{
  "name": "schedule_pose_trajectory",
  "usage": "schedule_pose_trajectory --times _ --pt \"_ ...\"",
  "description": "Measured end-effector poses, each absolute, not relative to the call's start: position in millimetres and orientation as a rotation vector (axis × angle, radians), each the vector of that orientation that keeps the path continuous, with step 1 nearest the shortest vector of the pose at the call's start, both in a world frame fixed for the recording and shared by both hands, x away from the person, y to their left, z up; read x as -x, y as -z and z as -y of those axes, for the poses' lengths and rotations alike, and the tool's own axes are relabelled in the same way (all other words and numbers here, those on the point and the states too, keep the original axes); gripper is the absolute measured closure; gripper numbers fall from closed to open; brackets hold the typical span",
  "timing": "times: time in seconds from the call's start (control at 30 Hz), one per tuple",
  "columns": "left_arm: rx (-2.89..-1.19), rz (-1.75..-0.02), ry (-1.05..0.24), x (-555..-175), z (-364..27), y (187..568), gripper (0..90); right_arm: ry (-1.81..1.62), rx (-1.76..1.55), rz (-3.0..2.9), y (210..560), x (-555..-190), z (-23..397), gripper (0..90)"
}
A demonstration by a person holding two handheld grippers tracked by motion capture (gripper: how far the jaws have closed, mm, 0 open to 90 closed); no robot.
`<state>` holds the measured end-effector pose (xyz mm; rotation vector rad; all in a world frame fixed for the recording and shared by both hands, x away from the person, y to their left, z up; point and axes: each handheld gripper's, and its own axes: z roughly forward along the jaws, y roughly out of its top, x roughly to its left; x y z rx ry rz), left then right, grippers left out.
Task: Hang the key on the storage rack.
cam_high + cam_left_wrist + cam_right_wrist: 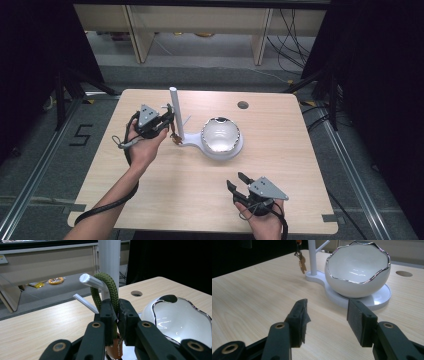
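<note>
Wooden table (150, 200) with a round hole near the far edge, white stand with a tall post (176, 112) and a shiny egg-shaped bowl (220, 135), left gripper (170, 119) right by the post, right gripper (238, 180) near the front edge, jaws apart

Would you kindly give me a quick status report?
Left gripper shut on green braided cord loop, hooked over white stand's peg. Right gripper open, idle.

A black "5" is marked on the grey floor (60, 150) (left of the table).
</note>
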<state>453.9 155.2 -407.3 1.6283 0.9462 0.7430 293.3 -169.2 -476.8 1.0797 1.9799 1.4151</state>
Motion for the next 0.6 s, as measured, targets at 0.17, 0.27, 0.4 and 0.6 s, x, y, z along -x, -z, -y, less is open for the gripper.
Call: schedule_pose_trajectory --times 0.17,0.27,0.4,0.6 --pt "-1.625 -0.939 -0.736 -453.2 -154.8 408.4 78.2 -1.394 -1.072 -1.979 475.6 -292.9 171.2 51.5" --pt "-1.622 -0.923 -0.735 -447.4 -156.8 407.3 76.2 -1.399 -1.094 -1.978 475.6 -291.6 170.8 51.5" --pt "-1.616 -0.907 -0.731 -437.5 -160.3 406.4 72.8 -1.389 -1.081 -1.992 475.7 -292.7 172.8 51.2" --pt "-1.600 -0.894 -0.719 -415.7 -170.6 412.0 69.8 -1.385 -1.107 -1.989 475.6 -291.4 172.8 51.0"
